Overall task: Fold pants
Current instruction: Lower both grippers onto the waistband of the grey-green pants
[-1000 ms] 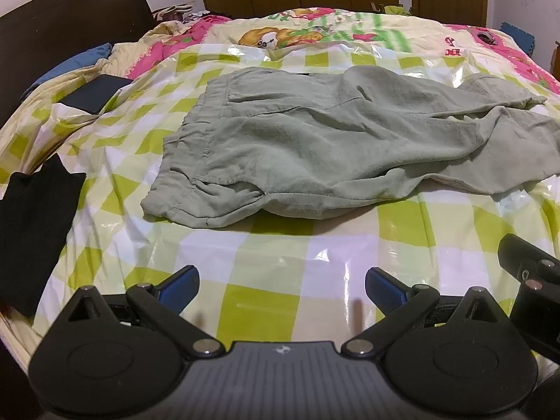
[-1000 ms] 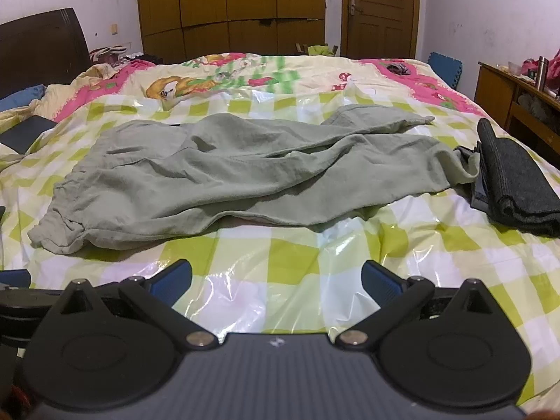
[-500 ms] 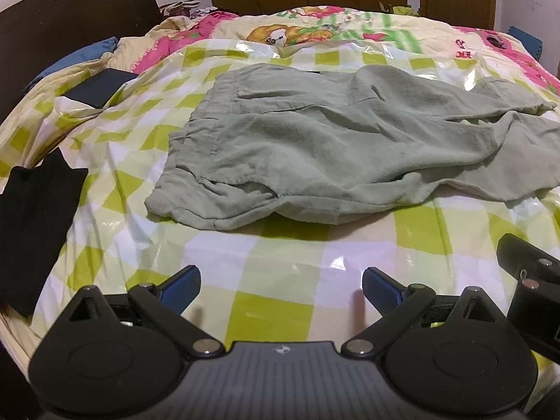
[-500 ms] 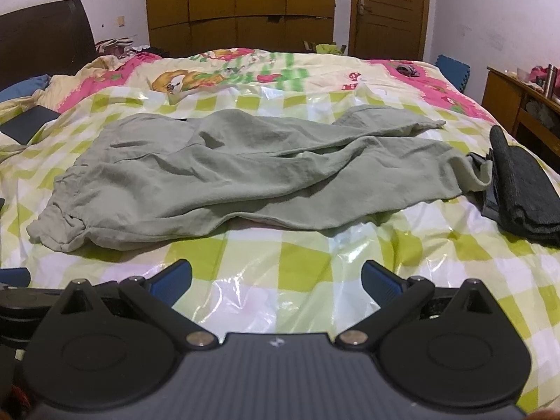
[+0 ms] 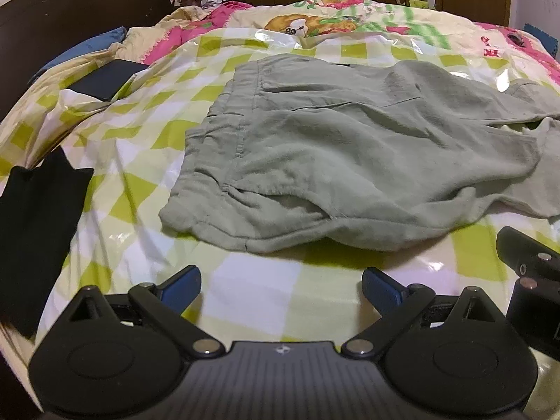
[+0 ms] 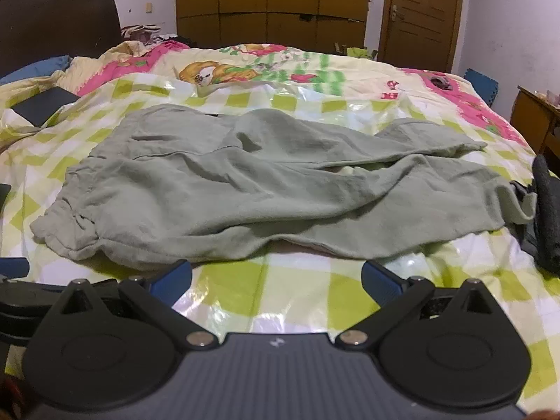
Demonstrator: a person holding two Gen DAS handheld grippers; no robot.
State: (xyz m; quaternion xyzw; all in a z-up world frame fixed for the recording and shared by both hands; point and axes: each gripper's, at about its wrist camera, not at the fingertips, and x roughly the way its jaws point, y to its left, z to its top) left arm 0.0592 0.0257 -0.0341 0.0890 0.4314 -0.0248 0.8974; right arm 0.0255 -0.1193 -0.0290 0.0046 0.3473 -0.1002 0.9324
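Pale green pants (image 5: 350, 147) lie spread and rumpled across a green-and-white checked plastic sheet (image 5: 259, 301) on the bed, waistband at the left, legs running right. They also show in the right wrist view (image 6: 266, 189). My left gripper (image 5: 281, 285) is open and empty, just short of the waistband's near corner. My right gripper (image 6: 276, 276) is open and empty, at the near edge of the pants' seat. Its body shows at the right in the left wrist view (image 5: 528, 280).
A black cloth (image 5: 31, 210) lies at the left on the bed. A dark grey folded garment (image 6: 546, 210) lies at the right by the leg ends. A dark flat item (image 5: 105, 80) rests near the headboard (image 6: 59, 21). A wooden cabinet (image 6: 535, 119) stands at the right.
Both grippers have moved forward toward the pants, which now look nearer and larger. The jaws stay open. The pants have not moved.
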